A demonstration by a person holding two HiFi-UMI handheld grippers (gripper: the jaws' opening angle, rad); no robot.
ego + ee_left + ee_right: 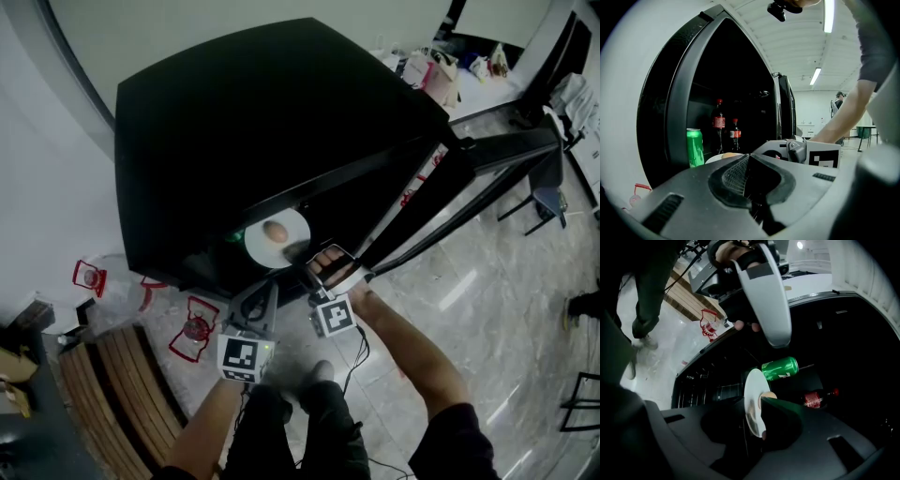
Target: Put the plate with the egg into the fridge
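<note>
Left gripper [749,174]: jaws clenched on each other, nothing between. Hangs low in front of the open fridge [281,122], no part in the carry that I can see.

Right gripper [757,425]: jaws straddle the near rim of the plate [752,392]. A dark gap shows on one side of the rim, so the jaws read as slackened, not biting. Hard to be sure the far pad is clear of the china.

The plate sits just inside the fridge mouth, at the front of a low shelf, near level from the head view. The egg [275,231] is on it, about centred.

Behind the plate: a green can [780,368], close by. Farther in are two cola bottles [718,126], upright side by side in the left gripper view.

The door [487,155] is swung wide to the right.

Progress, my reading: nearly done. The plate and egg are inside and look set down. What is left is to draw the right gripper straight back off the rim without dragging the plate out. The plate could go a little deeper, since it lies near the shelf's front edge. Closing the door comes after, if wanted.
</note>
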